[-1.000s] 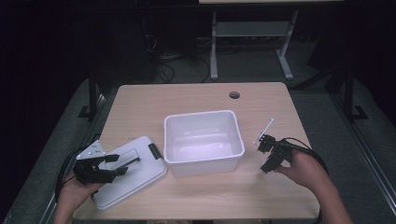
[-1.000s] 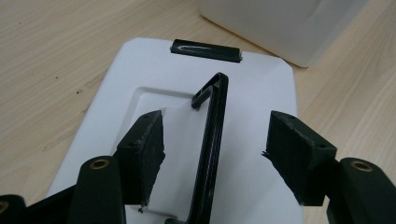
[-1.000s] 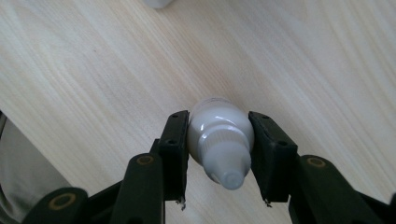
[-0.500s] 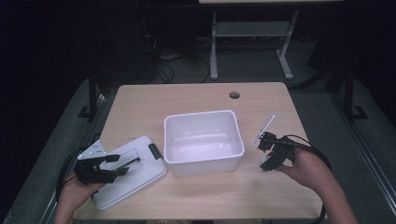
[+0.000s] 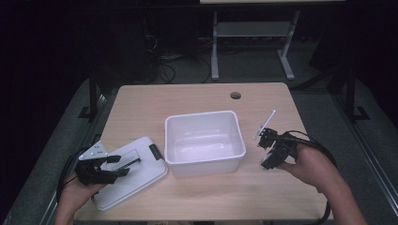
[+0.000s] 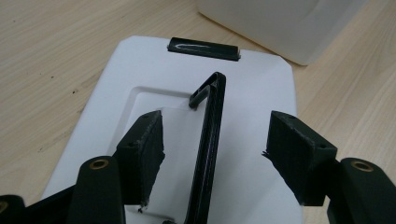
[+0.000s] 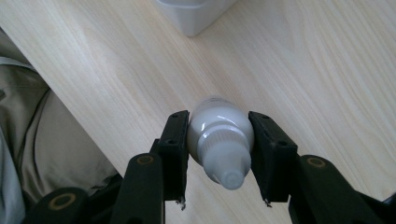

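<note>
I am gripping a white bottle (image 7: 219,140) in my right gripper (image 5: 274,152), above the table's (image 5: 197,96) right edge, the tub (image 5: 204,140) just to its left; my left gripper (image 6: 215,149) is hovering, jaws apart, over the lid (image 6: 140,74).

Smooth white plastic bottle (image 7: 219,140) — matt wood-grain table (image 7: 303,70).

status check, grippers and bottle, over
Right gripper shut on white bottle, above table. Left gripper open over lid handle. Tub empty, nothing blocking.
</note>
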{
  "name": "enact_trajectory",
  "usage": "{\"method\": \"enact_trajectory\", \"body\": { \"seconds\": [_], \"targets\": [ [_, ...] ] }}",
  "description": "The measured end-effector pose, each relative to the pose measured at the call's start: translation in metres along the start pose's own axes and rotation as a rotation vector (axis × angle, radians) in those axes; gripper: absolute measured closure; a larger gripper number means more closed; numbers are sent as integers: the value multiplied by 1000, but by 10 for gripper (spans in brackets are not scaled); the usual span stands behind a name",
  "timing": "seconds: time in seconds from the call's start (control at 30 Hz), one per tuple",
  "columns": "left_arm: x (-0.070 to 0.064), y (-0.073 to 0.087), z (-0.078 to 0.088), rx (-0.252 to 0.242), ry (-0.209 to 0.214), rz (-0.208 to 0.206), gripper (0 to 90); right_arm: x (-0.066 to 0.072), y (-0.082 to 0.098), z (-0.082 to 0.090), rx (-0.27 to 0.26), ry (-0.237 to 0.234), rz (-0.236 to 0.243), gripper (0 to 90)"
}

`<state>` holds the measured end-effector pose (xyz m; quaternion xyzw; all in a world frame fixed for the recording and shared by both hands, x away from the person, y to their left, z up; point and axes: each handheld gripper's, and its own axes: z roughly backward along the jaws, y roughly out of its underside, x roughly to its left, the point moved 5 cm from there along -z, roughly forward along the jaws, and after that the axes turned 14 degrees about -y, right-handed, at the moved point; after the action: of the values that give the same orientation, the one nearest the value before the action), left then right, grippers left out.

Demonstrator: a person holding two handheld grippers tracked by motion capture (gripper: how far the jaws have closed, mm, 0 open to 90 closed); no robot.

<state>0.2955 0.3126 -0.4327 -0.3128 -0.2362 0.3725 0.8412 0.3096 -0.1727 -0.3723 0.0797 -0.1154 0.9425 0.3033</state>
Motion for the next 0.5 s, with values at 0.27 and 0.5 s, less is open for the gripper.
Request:
{"method": "enact_trajectory", "body": {
  "seconds": [0.27, 0.5],
  "targets": [
    [0, 1, 1, 6, 6, 10, 350, 8, -8, 14, 14, 11, 13, 596],
    [0, 1, 0, 10, 6, 4, 347, 13, -16, 26, 18, 21, 24, 596]
  ]
}}
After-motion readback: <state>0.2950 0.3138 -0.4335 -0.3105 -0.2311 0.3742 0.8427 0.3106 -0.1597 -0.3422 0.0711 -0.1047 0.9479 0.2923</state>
